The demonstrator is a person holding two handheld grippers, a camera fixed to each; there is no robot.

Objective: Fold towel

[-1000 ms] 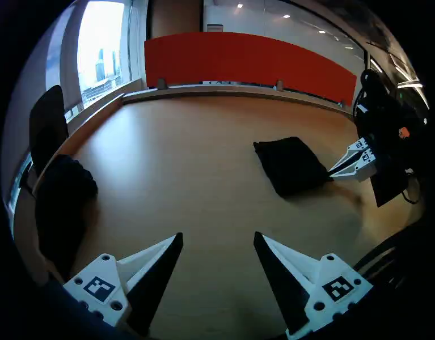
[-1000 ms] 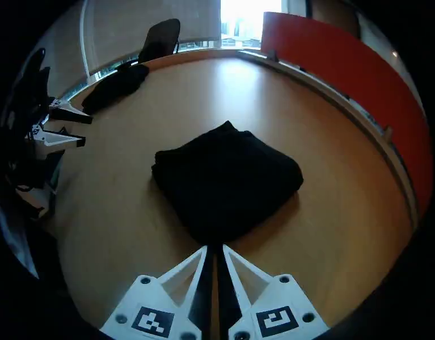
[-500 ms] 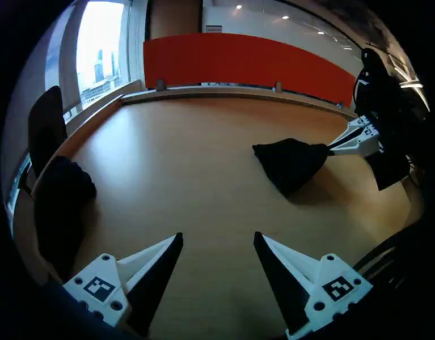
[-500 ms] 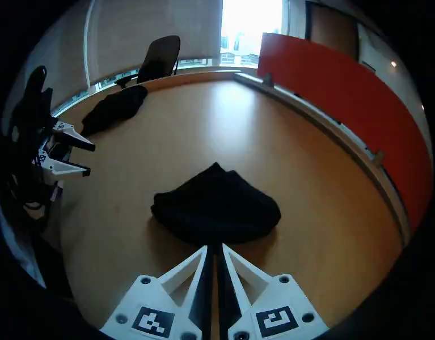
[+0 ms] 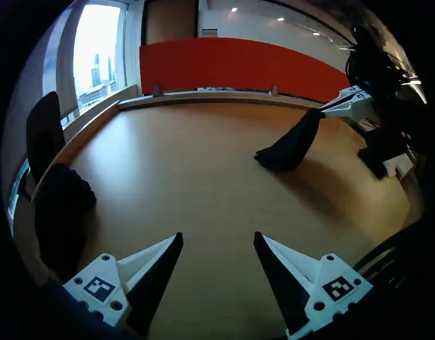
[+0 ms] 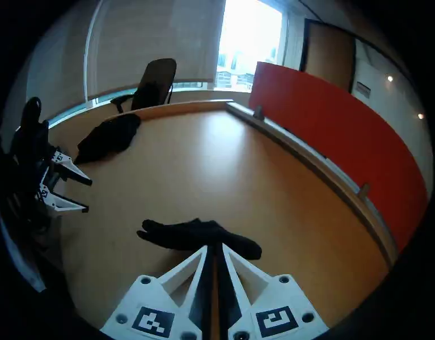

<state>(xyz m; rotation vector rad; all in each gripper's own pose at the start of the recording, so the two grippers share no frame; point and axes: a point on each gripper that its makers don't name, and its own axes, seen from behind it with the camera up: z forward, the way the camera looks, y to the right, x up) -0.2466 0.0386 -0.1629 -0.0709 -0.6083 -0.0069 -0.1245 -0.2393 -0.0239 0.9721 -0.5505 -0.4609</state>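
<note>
At bottom of the left gripper view: left hand-held gripper, fingers apart, empty, over the counter. Upper right, well apart: right hand-held gripper clamped on the towel at its top corner. Towel hangs slanting, low end on counter, toward the left one.

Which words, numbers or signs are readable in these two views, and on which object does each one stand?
No word or number can be read.
The square markers on the fingers of the left gripper and right gripper: black-and-white patterns, not text.
The small white wall sign: too blurred to read.
The black towel shows no label.
</note>
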